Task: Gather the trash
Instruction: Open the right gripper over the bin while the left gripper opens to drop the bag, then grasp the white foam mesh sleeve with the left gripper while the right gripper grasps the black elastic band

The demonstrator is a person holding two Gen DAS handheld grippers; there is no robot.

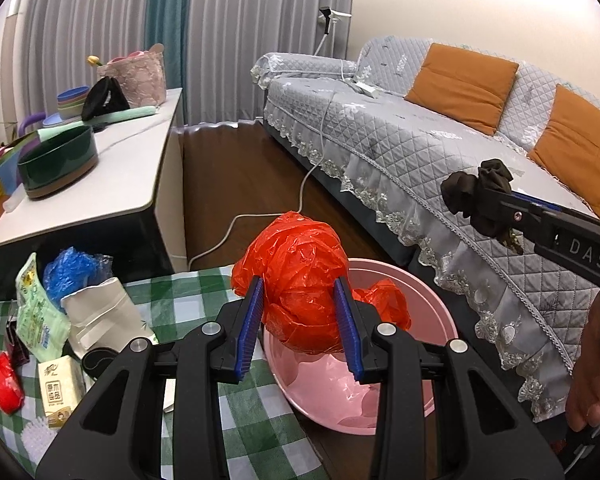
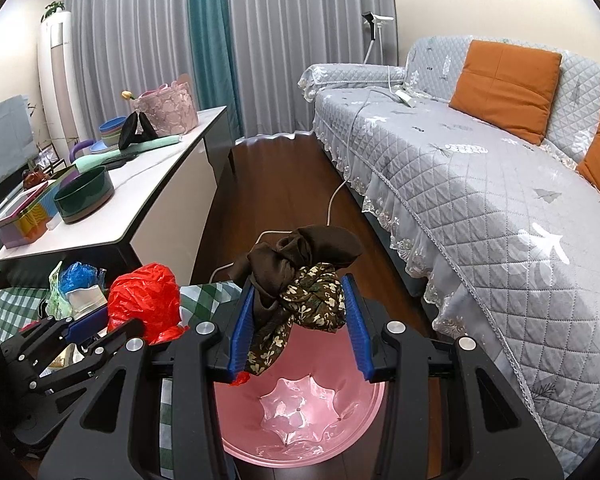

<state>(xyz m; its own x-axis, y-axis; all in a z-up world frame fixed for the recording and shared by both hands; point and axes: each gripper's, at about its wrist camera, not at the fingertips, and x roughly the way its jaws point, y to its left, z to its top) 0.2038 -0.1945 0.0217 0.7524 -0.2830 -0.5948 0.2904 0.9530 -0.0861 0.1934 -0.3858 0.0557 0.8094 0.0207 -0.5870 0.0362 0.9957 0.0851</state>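
Note:
A crumpled red plastic bag point(image 1: 296, 264) sits between the blue pads of my left gripper point(image 1: 298, 284), which is shut on it above the rim of the pink bin point(image 1: 428, 292). From the right wrist, the same bag point(image 2: 148, 296) and the left gripper point(image 2: 100, 320) show at lower left. My right gripper point(image 2: 298, 284) is shut on a knotted brown cloth with a floral part point(image 2: 300, 256), held directly over the pink bin point(image 2: 300, 432). The bin holds a clear liner. In the left wrist view that cloth point(image 1: 472, 188) hangs at the tip of the right gripper point(image 1: 496, 200).
Left of the bin, a green checked cloth point(image 1: 204, 292) carries a blue plastic bag point(image 1: 74, 268), a white paper bag point(image 1: 100, 316), a green packet point(image 1: 36, 312) and a tissue pack point(image 1: 60, 388). A white side table point(image 1: 112, 172) stands behind. A grey sofa point(image 1: 400, 148) runs along the right.

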